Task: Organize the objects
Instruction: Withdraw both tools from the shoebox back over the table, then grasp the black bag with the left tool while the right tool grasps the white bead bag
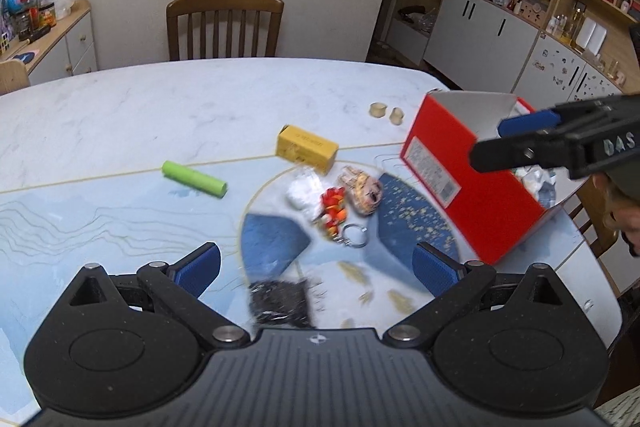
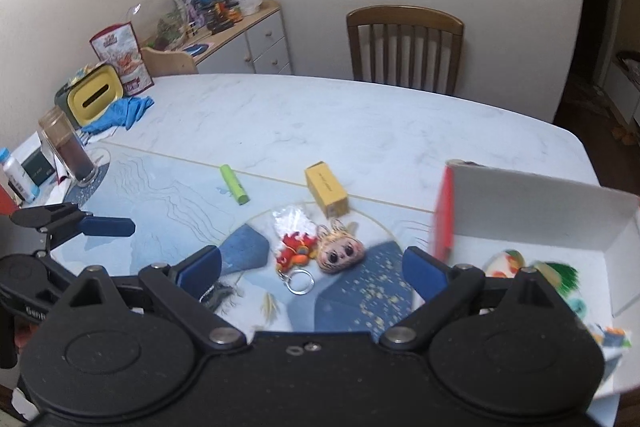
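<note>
A large oval marble-look table (image 1: 160, 99) fills both views, with a blue patterned mat over its near part. At its right end stands an open red box (image 1: 480, 187) with a white inside, and a few colourful items already lie in it, too blurred to name. Outside the box, several things are left on the table: a yellow carton (image 1: 307, 148) near the middle, a green tube (image 1: 195, 179) well to its left, and just in front of the carton a tight cluster of a white pouch (image 1: 302, 191), a red and orange keychain charm (image 1: 333, 207) with a metal ring, and a small doll-face charm (image 1: 365, 194). Two small beige pieces (image 1: 386, 111) sit behind the box, and a dark fuzzy thing (image 1: 280, 301) lies nearest. The left gripper (image 1: 316, 269) hovers above the cluster, fingers spread wide and empty. The right gripper (image 2: 312, 269) hangs near the box's edge, fingers likewise apart and empty. The sorting looks partly done, with most pieces not yet boxed.
</note>
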Available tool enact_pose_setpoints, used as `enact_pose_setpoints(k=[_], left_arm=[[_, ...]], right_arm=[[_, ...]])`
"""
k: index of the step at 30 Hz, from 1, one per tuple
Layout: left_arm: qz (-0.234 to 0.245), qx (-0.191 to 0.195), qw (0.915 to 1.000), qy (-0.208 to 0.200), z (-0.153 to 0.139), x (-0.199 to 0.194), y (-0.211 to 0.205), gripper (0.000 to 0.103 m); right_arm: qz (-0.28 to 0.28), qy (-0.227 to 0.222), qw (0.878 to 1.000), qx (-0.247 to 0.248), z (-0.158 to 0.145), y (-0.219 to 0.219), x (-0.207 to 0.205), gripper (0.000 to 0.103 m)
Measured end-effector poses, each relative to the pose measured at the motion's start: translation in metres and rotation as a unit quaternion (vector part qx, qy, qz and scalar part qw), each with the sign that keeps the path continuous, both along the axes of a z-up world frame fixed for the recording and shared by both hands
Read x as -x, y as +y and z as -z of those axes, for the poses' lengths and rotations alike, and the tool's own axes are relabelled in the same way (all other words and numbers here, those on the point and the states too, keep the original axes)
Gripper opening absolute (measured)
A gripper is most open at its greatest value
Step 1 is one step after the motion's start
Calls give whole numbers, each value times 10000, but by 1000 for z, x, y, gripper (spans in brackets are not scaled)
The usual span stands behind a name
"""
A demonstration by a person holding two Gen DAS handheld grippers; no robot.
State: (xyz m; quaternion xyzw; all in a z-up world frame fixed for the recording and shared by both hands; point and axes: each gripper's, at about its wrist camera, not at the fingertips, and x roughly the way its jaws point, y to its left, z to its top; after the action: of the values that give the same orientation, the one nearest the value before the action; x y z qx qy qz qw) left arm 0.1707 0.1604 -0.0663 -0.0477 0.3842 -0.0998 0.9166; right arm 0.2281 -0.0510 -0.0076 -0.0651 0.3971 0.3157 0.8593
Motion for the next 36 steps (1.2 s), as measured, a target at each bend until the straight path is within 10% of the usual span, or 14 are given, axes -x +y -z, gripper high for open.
enact_pose_setpoints(k=[36], left_arm=[[-137,-593,9975,349,94,-22,-1,98]], right_arm=[[-820,502,9884,1180,104,137,-81,64]])
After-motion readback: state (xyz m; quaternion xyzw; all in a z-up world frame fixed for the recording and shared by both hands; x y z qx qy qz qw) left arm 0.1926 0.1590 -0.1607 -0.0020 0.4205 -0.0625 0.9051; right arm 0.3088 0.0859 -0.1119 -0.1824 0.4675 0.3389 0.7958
